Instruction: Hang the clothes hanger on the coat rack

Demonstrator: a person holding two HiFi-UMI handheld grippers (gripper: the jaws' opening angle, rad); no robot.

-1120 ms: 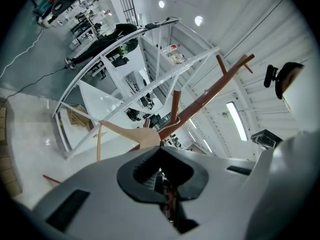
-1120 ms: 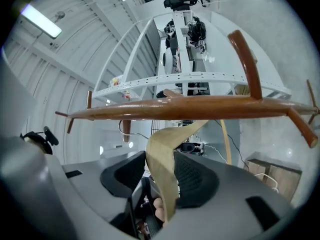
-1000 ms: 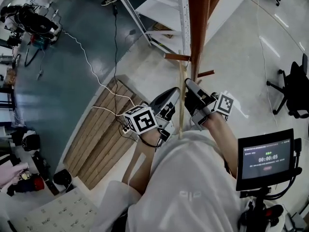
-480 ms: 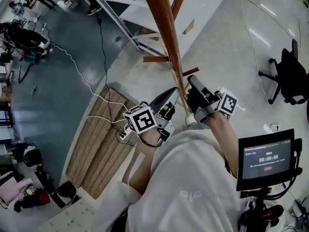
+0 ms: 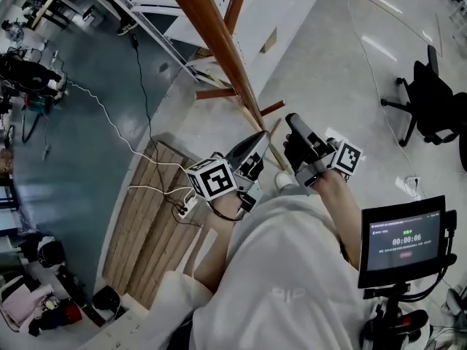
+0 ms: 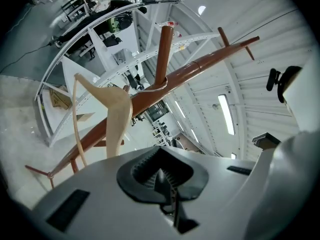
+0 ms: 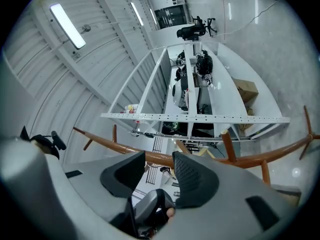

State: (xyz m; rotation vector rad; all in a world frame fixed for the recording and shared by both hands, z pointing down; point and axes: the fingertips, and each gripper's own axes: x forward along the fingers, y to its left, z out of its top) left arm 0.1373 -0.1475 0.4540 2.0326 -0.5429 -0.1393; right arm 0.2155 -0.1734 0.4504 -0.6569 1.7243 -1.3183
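Note:
The brown wooden coat rack (image 5: 219, 42) slants up across the head view, with its feet near the grippers. In the left gripper view its pole (image 6: 200, 66) and pegs cross the ceiling. The pale wooden clothes hanger (image 6: 117, 119) rises just left of my left gripper (image 6: 160, 171), whose jaws are shut. The hanger's lower part is hidden behind them. From above, the hanger (image 5: 273, 135) shows beside the left gripper (image 5: 261, 138). My right gripper (image 5: 294, 122) is close on the right. Its jaws (image 7: 160, 159) stand open with nothing between them, and the rack (image 7: 250, 160) lies beyond.
White metal shelving (image 5: 146, 9) stands behind the rack, with stored items on it (image 7: 195, 118). A wooden pallet (image 5: 149, 217) with a white cable lies at the left. An office chair (image 5: 430, 100) stands at the right. A timer screen (image 5: 403, 240) is at lower right.
The head view has swung, so the rack pole now slants up to the left. Both grippers keep their place in the frame, and the hanger between them looks shorter and more tilted.

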